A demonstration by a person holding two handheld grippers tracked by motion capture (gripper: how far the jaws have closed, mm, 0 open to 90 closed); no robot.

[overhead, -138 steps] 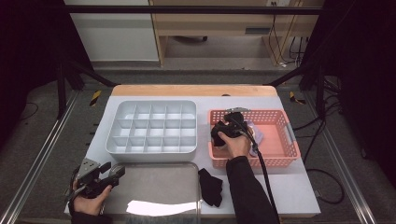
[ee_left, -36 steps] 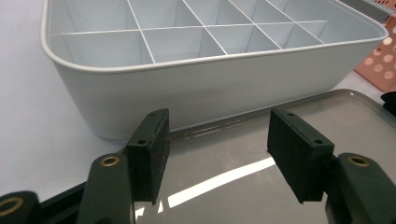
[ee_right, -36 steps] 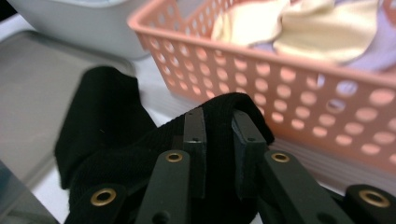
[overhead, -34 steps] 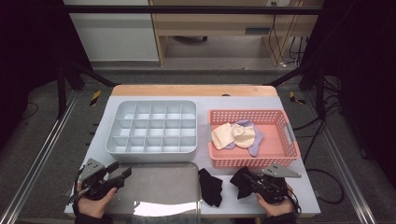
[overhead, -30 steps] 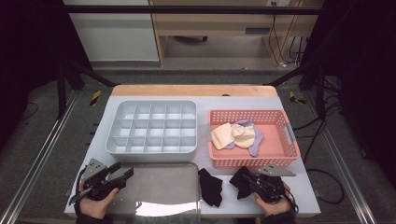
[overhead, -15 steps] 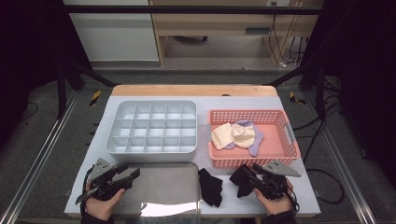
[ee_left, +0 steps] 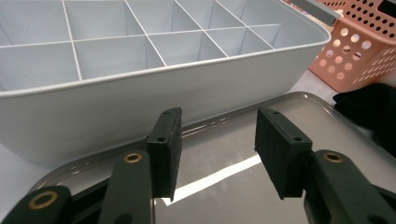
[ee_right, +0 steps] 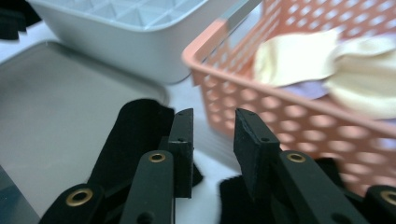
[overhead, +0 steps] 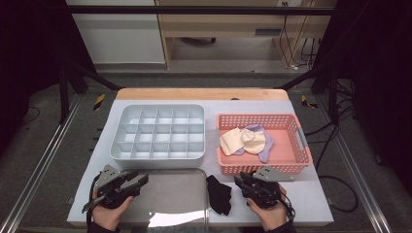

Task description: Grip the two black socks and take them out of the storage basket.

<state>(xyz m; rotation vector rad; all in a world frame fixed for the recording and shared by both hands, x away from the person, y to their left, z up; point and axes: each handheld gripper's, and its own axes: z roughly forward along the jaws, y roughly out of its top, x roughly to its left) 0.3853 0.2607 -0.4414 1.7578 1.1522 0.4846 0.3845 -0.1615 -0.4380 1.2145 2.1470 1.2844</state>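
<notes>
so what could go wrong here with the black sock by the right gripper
1. The black sock lies partly over the edge of the grey tray; a shallow pinch may catch only a fold and let it slip.
2. The right gripper, whose fingers have just been closing with nothing between them, sits close to the pink basket; a sideways sweep might nudge it.
3. The left gripper, open above the tray, could scrape the compartment box wall just ahead.
</notes>
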